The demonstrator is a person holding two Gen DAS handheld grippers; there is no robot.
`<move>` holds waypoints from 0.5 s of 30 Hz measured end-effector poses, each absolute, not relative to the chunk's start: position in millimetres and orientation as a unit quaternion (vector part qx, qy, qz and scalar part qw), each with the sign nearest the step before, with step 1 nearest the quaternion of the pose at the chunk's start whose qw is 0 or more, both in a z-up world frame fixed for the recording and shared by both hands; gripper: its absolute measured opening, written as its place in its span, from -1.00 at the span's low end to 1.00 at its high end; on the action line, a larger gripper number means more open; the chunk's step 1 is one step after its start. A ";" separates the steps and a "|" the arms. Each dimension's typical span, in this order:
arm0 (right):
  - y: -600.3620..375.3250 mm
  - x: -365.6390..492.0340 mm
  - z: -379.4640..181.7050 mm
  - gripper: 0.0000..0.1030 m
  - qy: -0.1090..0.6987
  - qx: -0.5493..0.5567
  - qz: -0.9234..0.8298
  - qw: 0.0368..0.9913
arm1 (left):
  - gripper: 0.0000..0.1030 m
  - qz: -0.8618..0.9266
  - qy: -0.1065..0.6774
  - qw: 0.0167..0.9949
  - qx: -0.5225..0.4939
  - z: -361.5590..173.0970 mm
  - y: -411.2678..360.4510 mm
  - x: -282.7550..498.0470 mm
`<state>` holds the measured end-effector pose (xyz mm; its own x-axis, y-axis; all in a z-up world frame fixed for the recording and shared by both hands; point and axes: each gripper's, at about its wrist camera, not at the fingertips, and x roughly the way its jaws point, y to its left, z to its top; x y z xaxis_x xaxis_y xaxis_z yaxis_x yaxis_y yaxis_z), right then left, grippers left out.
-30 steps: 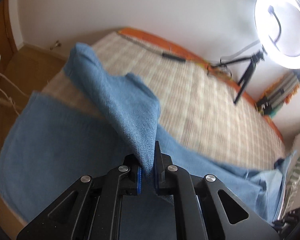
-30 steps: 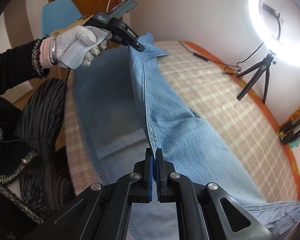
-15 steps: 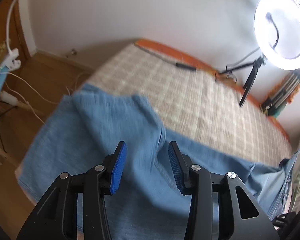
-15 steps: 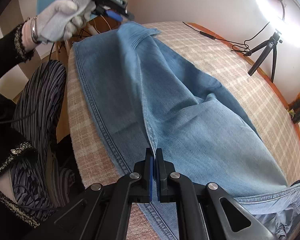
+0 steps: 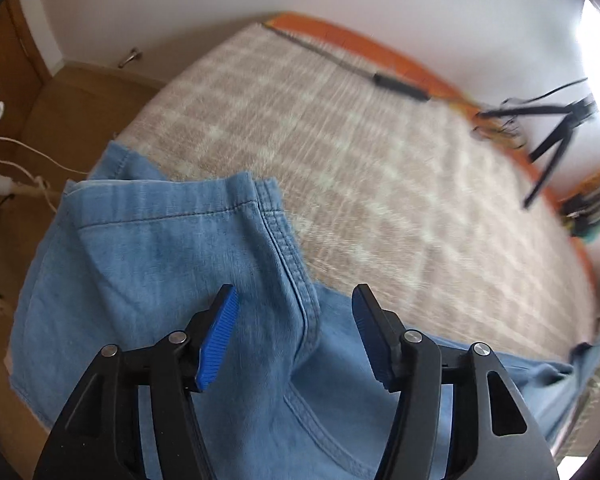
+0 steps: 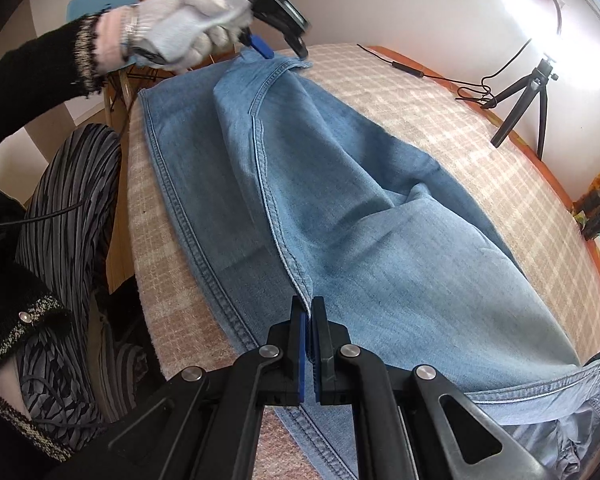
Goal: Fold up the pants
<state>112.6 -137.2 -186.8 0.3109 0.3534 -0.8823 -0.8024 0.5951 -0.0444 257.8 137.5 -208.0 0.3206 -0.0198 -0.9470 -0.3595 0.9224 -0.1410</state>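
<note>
- Nearest the right-wrist lens, the right gripper (image 6: 309, 314) has its jaws pinched together on a thick stitched seam of the pants (image 6: 360, 220), at the near edge of the upper leg.
- Beneath it, the pants lie along the table (image 6: 480, 128), one leg laid loosely over the other, the waistband end bunched at the lower right of that view.
- Denim, by its look: light blue, soft and limp, fairly heavy. I judge it will drape and sag between two holds rather than keep a line, and it should not slip in ribbed pads.
- Seams and hems are the best holds: doubled, ridged, stiffer than the open cloth.
- Over the hem end, the left gripper (image 5: 296, 336) hangs with jaws wide apart and nothing between them; its blue pads (image 5: 220, 336) are ribbed. A raised seam runs up between the fingers to the stitched hem.
- Farther off, a checked beige cloth covers the table, coarse-woven, with an orange rim at the far edge.
- Farthest, a ring light (image 6: 556, 20) on a small black tripod (image 6: 528, 100), its cable trailing across the cloth.
</note>
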 end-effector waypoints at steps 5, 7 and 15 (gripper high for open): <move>-137.6 114.2 -191.5 -1.00 0.452 -0.244 0.375 0.772 | 0.07 0.136 0.574 0.797 -0.127 -222.7 136.7 265.3; -137.9 115.2 -193.0 -1.00 0.452 -0.241 0.374 0.773 | -0.31 0.145 0.563 0.802 -0.133 -223.7 143.0 261.4; -139.5 116.5 -193.3 -1.00 0.447 -0.242 0.370 0.778 | -0.89 0.139 0.495 0.828 -0.223 -183.1 196.5 204.6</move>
